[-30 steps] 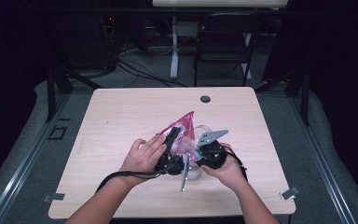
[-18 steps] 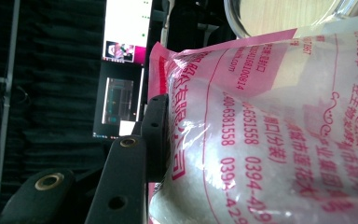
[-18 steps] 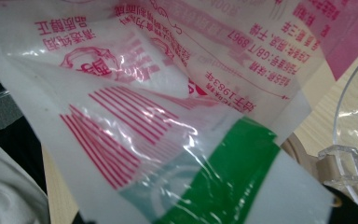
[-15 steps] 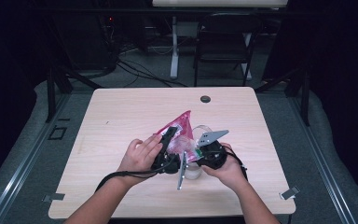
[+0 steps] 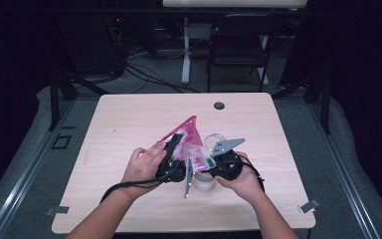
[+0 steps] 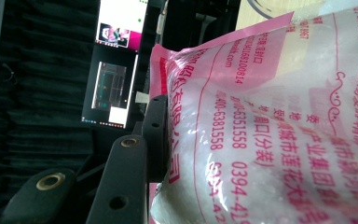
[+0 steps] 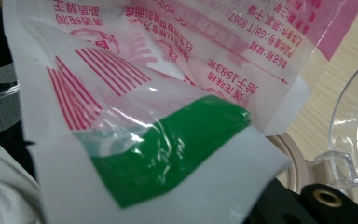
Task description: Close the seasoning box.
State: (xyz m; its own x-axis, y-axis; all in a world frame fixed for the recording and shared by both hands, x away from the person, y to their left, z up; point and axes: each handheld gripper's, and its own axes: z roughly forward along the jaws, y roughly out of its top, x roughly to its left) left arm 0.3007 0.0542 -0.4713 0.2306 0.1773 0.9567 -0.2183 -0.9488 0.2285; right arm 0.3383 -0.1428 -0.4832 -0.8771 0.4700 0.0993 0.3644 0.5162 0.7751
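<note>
so both hands are bunched together near the front middle of the table (image 5: pixel 129 119), working on a pink and clear plastic bag (image 5: pixel 189 137) with red print on it and white grains inside.

the left gripper (image 5: pixel 173 149) has the bag's fat body clamped between its jaws. in the left gripper view the bag (image 6: pixel 270 121) bulges hard against the inner face of the black jaw, with the pouch's sealed pink edge poking up just past the jaw tip. so it's closed on the bag, jaws held partway apart by the bulk.

the right gripper (image 5: pixel 219 162) is pinched on a corner of the same bag. in the right gripper view the white and green corner flap (image 7: pixel 168 154) sits right at the jaws and spreads up and away from them, so that's a tight grip on thin film.

just beyond the right gripper, off to its side, there's a clear plastic container (image 5: pixel 214 142); its see-through rim (image 7: pixel 354 135) curves past the bag's edge, resting on the wood. the bag hangs between the two grippers, tip pointing away from the person.
</note>
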